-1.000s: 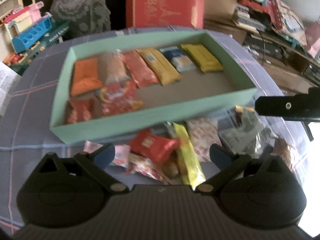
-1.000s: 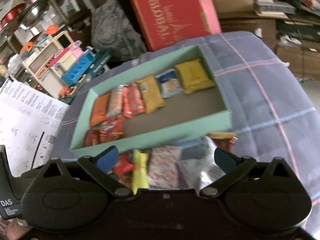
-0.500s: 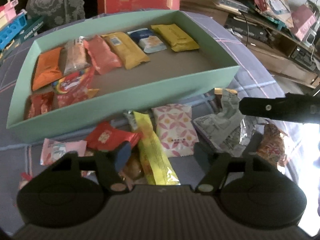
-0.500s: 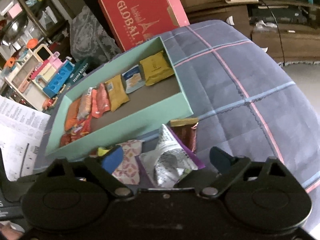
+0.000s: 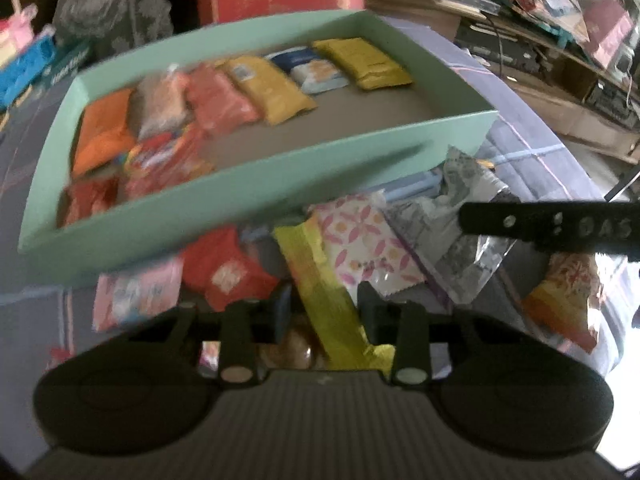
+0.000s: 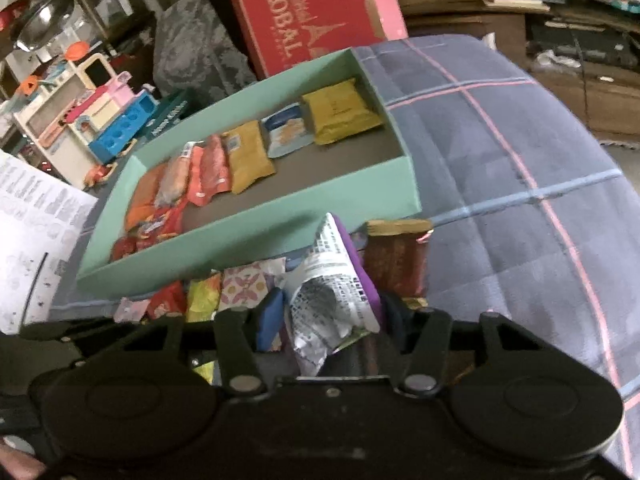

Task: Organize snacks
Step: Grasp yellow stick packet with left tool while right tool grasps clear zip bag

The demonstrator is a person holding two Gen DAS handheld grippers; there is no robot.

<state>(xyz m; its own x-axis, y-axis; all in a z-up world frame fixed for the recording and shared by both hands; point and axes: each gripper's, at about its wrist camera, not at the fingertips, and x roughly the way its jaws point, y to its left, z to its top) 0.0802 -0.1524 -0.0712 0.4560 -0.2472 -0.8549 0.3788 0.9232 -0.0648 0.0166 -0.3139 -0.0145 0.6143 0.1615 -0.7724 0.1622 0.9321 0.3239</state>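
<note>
A mint green box (image 5: 260, 188) (image 6: 256, 236) holds a row of snack packets along its far side. Loose snacks lie in front of it on the checked cloth. My left gripper (image 5: 323, 312) is shut on a long yellow packet (image 5: 324, 280), with a red packet (image 5: 228, 276) and a pink floral packet (image 5: 360, 240) beside it. My right gripper (image 6: 332, 316) is shut on a crumpled silver and purple packet (image 6: 332, 280) (image 5: 460, 240); its arm crosses the left wrist view at right. A brown packet (image 6: 396, 260) lies just right of it.
A red carton (image 6: 312, 12) stands behind the box. Toys (image 6: 104, 120) and a white printed sheet (image 6: 32, 232) are at the left. Cardboard boxes and clutter (image 5: 560, 40) fill the right background. An orange-yellow packet (image 5: 568, 300) lies at the right.
Both grippers have closed from open: the left onto the yellow packet, the right onto the silver and purple packet. Both moved lower and closer to the loose snacks.
</note>
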